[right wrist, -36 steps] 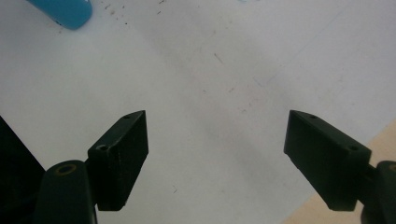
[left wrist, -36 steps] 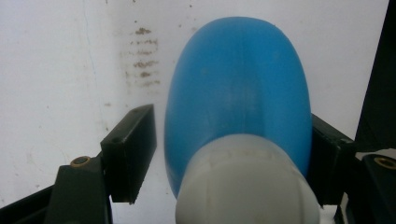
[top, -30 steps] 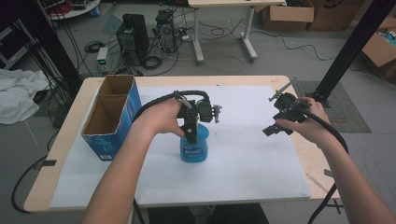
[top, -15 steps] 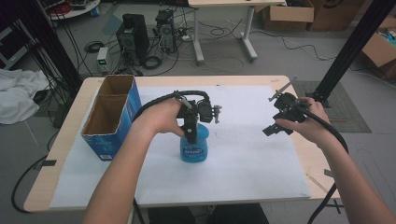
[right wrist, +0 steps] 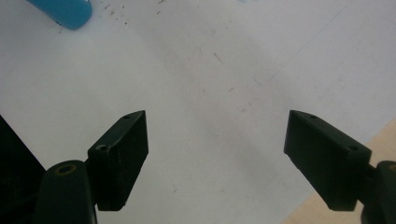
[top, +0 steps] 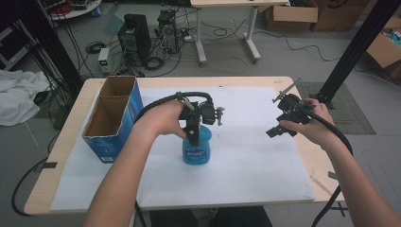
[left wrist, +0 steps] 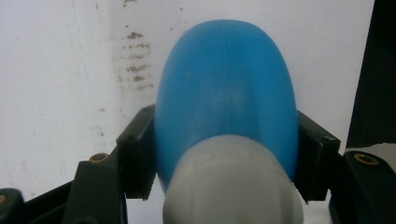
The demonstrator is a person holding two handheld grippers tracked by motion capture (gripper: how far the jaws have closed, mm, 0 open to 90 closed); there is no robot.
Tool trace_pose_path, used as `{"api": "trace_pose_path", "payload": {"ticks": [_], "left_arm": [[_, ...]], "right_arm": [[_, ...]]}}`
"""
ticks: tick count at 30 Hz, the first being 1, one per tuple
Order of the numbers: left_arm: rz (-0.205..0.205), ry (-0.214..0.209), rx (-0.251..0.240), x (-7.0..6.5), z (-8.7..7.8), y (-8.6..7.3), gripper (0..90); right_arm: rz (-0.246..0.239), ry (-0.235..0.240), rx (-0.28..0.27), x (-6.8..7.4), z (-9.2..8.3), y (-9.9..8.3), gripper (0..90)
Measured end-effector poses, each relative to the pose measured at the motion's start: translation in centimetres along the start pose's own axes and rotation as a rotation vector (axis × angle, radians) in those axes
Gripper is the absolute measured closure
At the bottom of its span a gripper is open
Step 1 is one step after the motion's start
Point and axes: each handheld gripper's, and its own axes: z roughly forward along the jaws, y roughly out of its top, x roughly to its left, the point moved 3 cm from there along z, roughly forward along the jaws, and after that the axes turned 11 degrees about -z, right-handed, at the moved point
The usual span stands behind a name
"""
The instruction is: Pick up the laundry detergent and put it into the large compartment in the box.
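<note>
A blue plastic bottle (top: 196, 150) with a white cap stands upright on the white sheet (top: 246, 165) in the middle of the table. My left gripper (top: 193, 138) comes down on it from above, and its jaws have just been closing. In the left gripper view both pads press on the sides of the blue bottle (left wrist: 226, 93), just under the white cap (left wrist: 231, 184). My right gripper (top: 279, 130) hangs over the right part of the sheet, well apart from the bottle. Its jaws stand wide open in the right gripper view, where the right gripper (right wrist: 217, 154) has nothing but white sheet between its fingers.
An open blue cardboard box (top: 113, 118) with two compartments stands at the table's left side. A black stand (top: 350, 52) rises past the far right corner. The wooden table edge (top: 302, 90) frames the sheet. A corner of the blue bottle (right wrist: 65, 11) shows far off in the right gripper view.
None that I can make out in the high view: both hands stay where they were, the left over the bottle.
</note>
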Motion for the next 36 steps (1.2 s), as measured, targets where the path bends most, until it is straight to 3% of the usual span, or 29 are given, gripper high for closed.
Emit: {"api": "trace_pose_path", "payload": {"ticks": [14, 24, 29, 30, 31, 36], "left_arm": [[0.015, 0.011, 0.006, 0.0, -0.1, 0.0, 37.9], [-0.011, 0.022, 0.001, 0.0, -0.5, 0.0, 38.2], [-0.070, 0.022, 0.001, 0.1, -1.7, -0.2, 38.2], [-0.105, 0.024, 0.004, 0.2, -2.4, -0.3, 38.2], [-0.105, 0.024, 0.004, 0.2, -2.4, -0.3, 38.2], [-0.261, -0.007, 0.013, 0.8, -4.6, -1.0, 38.2]], "right_arm": [[0.004, 0.004, 0.002, 0.1, 0.1, -0.1, 21.8], [0.003, 0.007, 0.004, 0.1, 0.1, -0.1, 21.8], [0.003, 0.005, 0.004, 0.1, 0.0, 0.0, 21.8], [0.003, 0.006, 0.001, 0.2, 0.0, 0.1, 21.9], [0.003, 0.006, 0.001, 0.2, 0.0, 0.1, 21.9], [-0.001, 0.005, 0.001, 0.3, -0.1, 0.3, 21.9]]}}
